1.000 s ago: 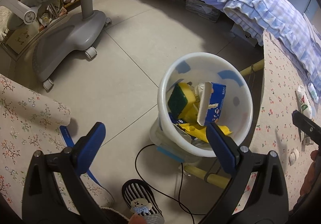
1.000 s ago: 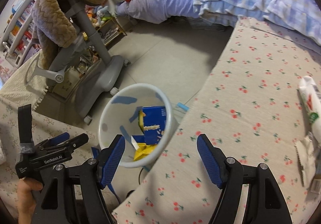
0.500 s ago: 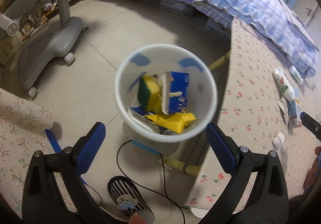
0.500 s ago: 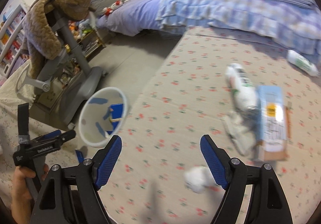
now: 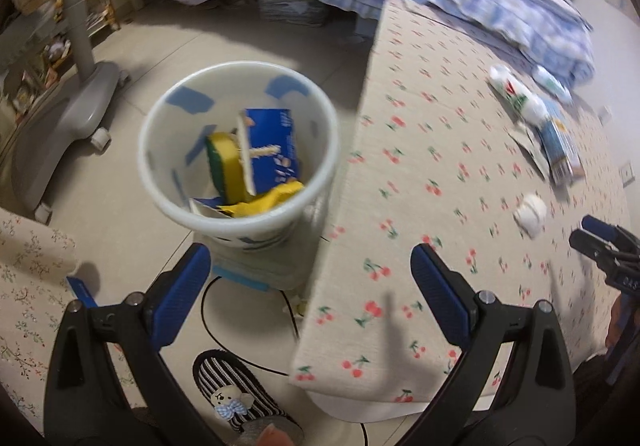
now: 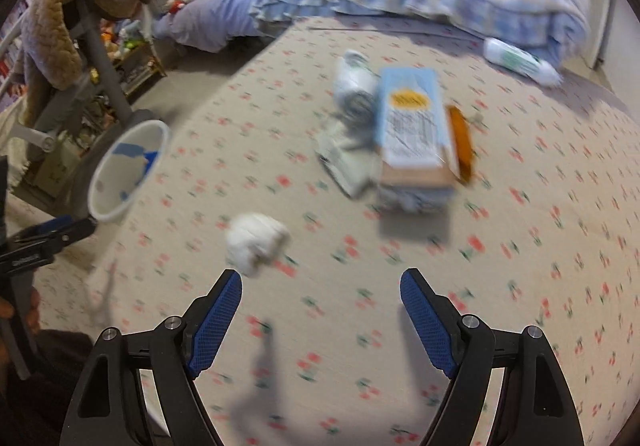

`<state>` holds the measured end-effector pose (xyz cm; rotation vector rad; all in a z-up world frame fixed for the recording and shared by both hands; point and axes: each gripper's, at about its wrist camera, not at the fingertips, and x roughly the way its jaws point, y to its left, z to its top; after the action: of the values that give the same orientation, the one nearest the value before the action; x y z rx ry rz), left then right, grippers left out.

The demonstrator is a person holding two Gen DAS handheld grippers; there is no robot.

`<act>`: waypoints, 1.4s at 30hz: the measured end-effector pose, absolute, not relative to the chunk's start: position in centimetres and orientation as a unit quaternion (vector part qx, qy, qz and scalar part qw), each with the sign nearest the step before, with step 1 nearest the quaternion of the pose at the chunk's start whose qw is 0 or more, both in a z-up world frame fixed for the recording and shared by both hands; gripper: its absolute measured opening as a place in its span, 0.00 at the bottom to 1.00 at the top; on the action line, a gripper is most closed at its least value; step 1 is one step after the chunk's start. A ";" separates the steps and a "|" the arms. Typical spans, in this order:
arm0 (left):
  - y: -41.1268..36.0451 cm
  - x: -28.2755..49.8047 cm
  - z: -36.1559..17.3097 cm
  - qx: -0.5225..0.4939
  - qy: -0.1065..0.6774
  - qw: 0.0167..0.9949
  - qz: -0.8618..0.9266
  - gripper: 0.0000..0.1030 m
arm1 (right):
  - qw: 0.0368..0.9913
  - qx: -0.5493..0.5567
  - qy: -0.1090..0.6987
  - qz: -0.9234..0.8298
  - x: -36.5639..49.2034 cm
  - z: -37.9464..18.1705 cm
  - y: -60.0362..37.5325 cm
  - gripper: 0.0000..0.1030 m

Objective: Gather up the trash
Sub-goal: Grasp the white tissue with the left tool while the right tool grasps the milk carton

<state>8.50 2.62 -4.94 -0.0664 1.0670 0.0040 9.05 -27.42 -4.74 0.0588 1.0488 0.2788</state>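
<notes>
Crumpled white wad lying just ahead of the spread right tool, toward its left finger.

In the right wrist view the right tool [image 6: 321,320], whose jaws have just been opening with nothing between them, is held nearer the wad [image 6: 256,242] than the spread, empty left tool [image 5: 310,292]. The wad is roundish, with no clear long axis. The bin [image 5: 160,182] is seen at left, off the counter [image 6: 520,326].

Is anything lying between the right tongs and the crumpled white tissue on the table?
Nothing visible. The right tongs hover open over bare cherry-print cloth, and the tissue lies just ahead of the left finger, apart from the box and wrappers farther back.
</notes>
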 end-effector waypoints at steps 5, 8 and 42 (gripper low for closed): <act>-0.4 7.9 -5.8 0.004 0.498 0.867 -0.036 0.97 | 0.862 0.019 0.495 0.109 7.4 -6.5 -29.5 0.81; -2.8 7.8 -6.6 0.033 0.492 0.868 -0.062 0.97 | 0.871 0.009 0.479 0.103 6.7 -6.8 -30.4 0.82; -14.4 11.8 -6.9 0.030 0.474 0.850 -0.230 0.15 | 0.884 0.043 0.459 0.080 7.5 -6.9 -34.1 1.00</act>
<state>11.79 -14.44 -6.91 0.0642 0.9979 -0.4837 7.55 -34.12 -6.92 0.0899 0.9553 0.1666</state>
